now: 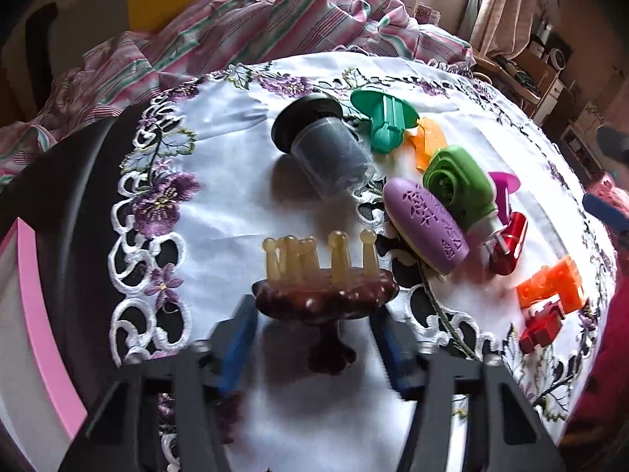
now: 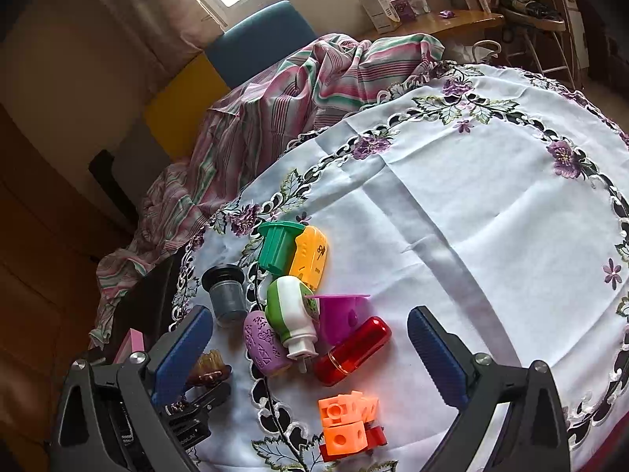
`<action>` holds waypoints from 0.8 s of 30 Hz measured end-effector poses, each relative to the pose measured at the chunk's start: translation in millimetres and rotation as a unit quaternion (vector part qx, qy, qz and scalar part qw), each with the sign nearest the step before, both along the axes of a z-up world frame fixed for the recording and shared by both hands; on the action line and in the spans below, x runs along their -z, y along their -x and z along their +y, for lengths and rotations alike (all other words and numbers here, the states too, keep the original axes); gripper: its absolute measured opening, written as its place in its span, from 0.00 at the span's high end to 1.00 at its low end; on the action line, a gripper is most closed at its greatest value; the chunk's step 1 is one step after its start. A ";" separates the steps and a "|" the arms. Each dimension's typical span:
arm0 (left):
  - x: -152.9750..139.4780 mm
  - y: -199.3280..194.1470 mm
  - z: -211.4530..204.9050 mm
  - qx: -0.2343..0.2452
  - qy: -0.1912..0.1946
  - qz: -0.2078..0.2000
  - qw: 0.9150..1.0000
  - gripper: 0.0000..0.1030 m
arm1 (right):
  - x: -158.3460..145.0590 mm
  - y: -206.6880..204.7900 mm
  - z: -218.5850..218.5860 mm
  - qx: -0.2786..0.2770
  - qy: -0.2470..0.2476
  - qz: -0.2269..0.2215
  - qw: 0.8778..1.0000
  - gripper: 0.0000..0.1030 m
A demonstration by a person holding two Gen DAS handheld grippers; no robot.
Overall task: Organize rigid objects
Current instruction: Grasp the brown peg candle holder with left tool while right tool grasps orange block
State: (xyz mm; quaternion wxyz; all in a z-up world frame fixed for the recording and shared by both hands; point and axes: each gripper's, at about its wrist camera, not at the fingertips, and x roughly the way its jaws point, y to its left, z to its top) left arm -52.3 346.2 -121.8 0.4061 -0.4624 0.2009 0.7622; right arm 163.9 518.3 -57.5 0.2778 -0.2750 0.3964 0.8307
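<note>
A white tablecloth [image 2: 452,204] carries purple embroidered flowers and green leaves. On it lie a lilac case [image 1: 426,222] with cut-out patterns, a red capsule [image 2: 354,350], orange blocks [image 2: 346,421], a grey cup [image 1: 334,161] and a brown pegged stand [image 1: 326,295]. The rumpled sheet [image 2: 298,90] is pink-and-green striped.

Green pieces [image 1: 383,118]: two
Purple perforated ovals [image 1: 426,225]: one
Red capsules [image 1: 509,247]: one
Orange blocks [image 1: 550,281]: one
Grey cups [image 1: 326,149]: one

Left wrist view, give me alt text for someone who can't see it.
The left gripper closes its blue-padded fingers around a brown pronged holder on an embroidered white tablecloth. Beyond lie a grey cup, a purple oval case and orange blocks.
</note>
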 end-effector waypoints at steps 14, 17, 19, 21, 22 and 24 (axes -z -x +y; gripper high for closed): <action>-45.3 -38.9 -46.9 0.007 -0.048 0.046 0.998 0.88 | 34.3 21.7 2.0 -0.020 0.048 -0.109 0.993 0.21; -55.9 -48.1 -62.2 0.009 -0.062 0.041 0.997 0.88 | 35.9 27.6 -5.6 -0.042 0.053 -0.142 0.987 0.21; -61.9 -53.5 -71.6 0.009 -0.069 0.045 0.997 0.88 | 29.7 31.5 -15.8 -0.061 0.043 -0.161 0.984 0.21; -66.6 -58.6 -81.5 0.009 -0.071 0.055 0.996 0.88 | 25.3 36.1 -26.2 -0.075 0.031 -0.184 0.980 0.21; -68.4 -59.9 -87.0 0.008 -0.074 0.054 0.996 0.88 | 24.6 37.3 -29.2 -0.078 0.027 -0.193 0.978 0.22; -72.4 -60.1 -99.0 0.000 -0.084 0.044 0.996 0.88 | 27.7 40.2 -34.2 -0.080 0.018 -0.225 0.971 0.29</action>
